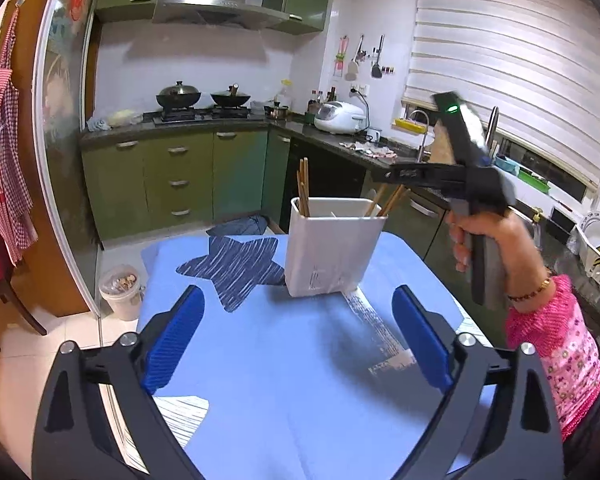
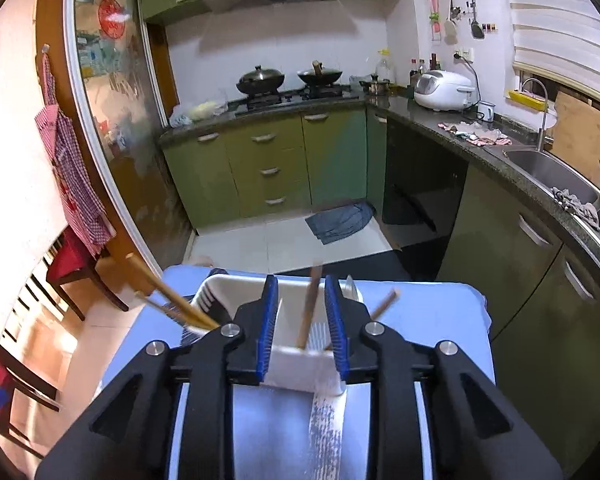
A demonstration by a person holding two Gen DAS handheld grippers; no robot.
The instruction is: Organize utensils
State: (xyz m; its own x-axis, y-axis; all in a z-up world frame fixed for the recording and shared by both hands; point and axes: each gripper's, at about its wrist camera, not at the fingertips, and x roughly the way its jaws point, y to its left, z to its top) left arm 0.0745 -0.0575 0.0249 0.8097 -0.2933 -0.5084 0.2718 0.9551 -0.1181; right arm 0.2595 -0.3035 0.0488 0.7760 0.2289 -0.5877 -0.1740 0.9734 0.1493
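Observation:
A white utensil holder point(image 1: 332, 248) stands on the blue tablecloth point(image 1: 284, 380) with several wooden chopsticks point(image 1: 303, 188) leaning in it. My left gripper point(image 1: 298, 296) is low over the cloth just in front of the holder, open wide with nothing between its blue pads point(image 1: 172, 340). A hand holds my right gripper point(image 1: 380, 176) above the holder's right side. In the right wrist view my right gripper point(image 2: 301, 280) hangs over the holder's point(image 2: 236, 284) rim. Its jaws stand a little apart, and a blurred chopstick point(image 2: 309, 312) stands loose between them, its lower end inside the holder.
More chopsticks point(image 2: 172, 300) stick out of the holder's left corner. The person's pink sleeve point(image 1: 548, 344) is at the table's right edge. A white bucket point(image 1: 120, 292) stands on the floor to the left. Green cabinets and a dark counter with a sink point(image 2: 548, 168) lie beyond.

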